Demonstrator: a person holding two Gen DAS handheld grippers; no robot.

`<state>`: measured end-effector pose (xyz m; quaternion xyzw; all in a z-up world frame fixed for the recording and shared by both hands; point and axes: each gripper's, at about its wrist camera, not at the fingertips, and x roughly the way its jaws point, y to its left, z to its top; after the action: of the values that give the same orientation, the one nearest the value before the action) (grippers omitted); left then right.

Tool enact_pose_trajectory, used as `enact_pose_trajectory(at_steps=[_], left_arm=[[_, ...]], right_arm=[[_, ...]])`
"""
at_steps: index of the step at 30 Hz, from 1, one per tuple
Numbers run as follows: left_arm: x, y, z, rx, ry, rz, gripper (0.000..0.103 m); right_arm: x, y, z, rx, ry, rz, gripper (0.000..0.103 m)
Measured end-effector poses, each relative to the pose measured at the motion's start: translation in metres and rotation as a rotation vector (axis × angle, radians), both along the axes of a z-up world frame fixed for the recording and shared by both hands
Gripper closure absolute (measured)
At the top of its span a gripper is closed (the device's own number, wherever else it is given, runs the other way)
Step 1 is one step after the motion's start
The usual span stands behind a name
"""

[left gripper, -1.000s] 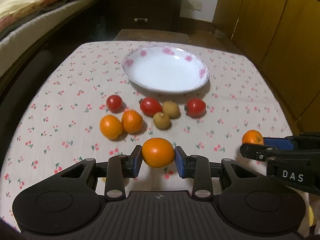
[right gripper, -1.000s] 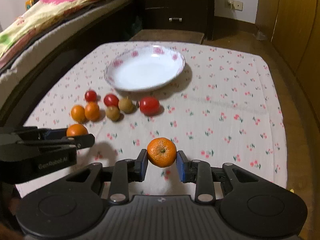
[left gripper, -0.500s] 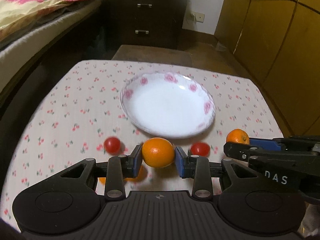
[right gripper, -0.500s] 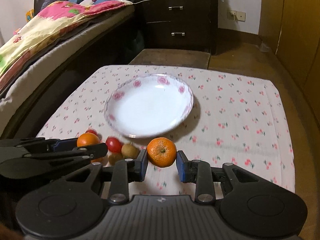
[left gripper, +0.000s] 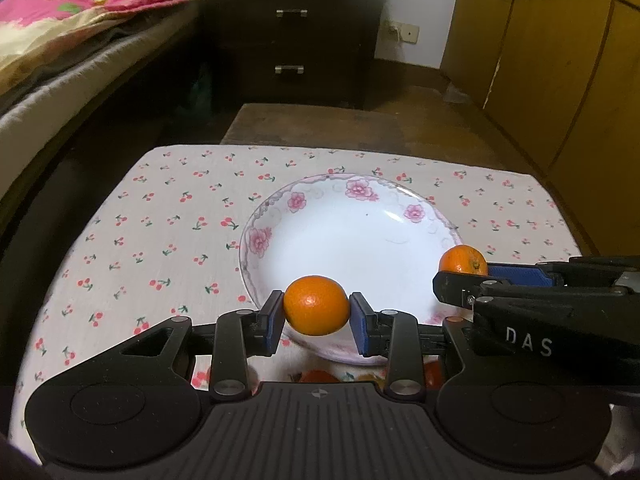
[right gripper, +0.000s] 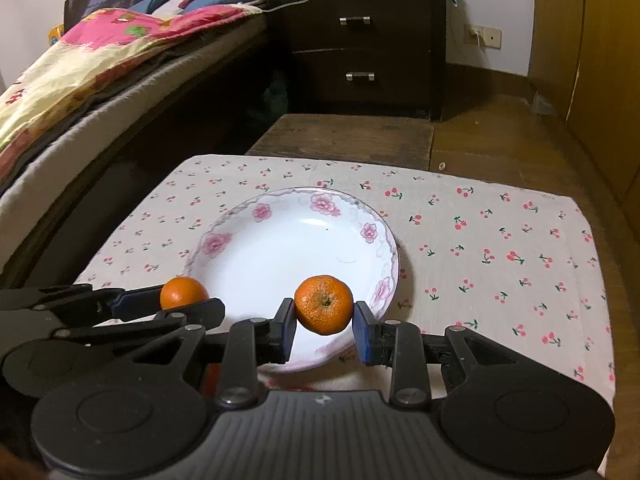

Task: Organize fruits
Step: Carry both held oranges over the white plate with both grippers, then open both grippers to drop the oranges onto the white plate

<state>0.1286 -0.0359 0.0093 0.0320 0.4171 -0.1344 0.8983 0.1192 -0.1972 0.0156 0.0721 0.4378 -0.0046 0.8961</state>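
Note:
My left gripper (left gripper: 316, 316) is shut on a smooth orange (left gripper: 316, 305) and holds it above the near rim of the white flowered plate (left gripper: 360, 196). My right gripper (right gripper: 324, 322) is shut on a dimpled orange (right gripper: 324, 304) with its stem end facing me, above the plate's (right gripper: 276, 208) near right rim. In the left wrist view the right gripper comes in from the right with its orange (left gripper: 464, 260). In the right wrist view the left gripper comes in from the left with its orange (right gripper: 183, 292). The plate holds no fruit.
Other fruits are mostly hidden under the grippers; red bits (left gripper: 316, 376) show below the left jaws. The cherry-print cloth (right gripper: 500, 248) covers the low table. A bed (right gripper: 100, 64) lies left, a dark drawer chest (right gripper: 360, 40) behind, wooden cabinets (left gripper: 560, 60) right.
Both grippers have moved forward with their oranges, from the fruit group on the cloth to above the plate's near rim. The loose fruits have dropped out of sight beneath the grippers.

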Motion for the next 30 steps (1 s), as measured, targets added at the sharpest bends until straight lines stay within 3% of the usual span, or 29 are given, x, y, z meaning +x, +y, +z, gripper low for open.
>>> enact_pose_trajectory(at_steps=[21,30], left_arm=[[0.016,-0.004,-0.016,0.041,0.014,0.006,0.061],[0.016,-0.002,-0.012,0.021,0.012,0.012,0.054]], right_arm=[[0.025,-0.008,-0.028,0.029,0.042,0.035,0.070],[0.025,-0.010,-0.026,0.033,0.038,0.019,0.069]])
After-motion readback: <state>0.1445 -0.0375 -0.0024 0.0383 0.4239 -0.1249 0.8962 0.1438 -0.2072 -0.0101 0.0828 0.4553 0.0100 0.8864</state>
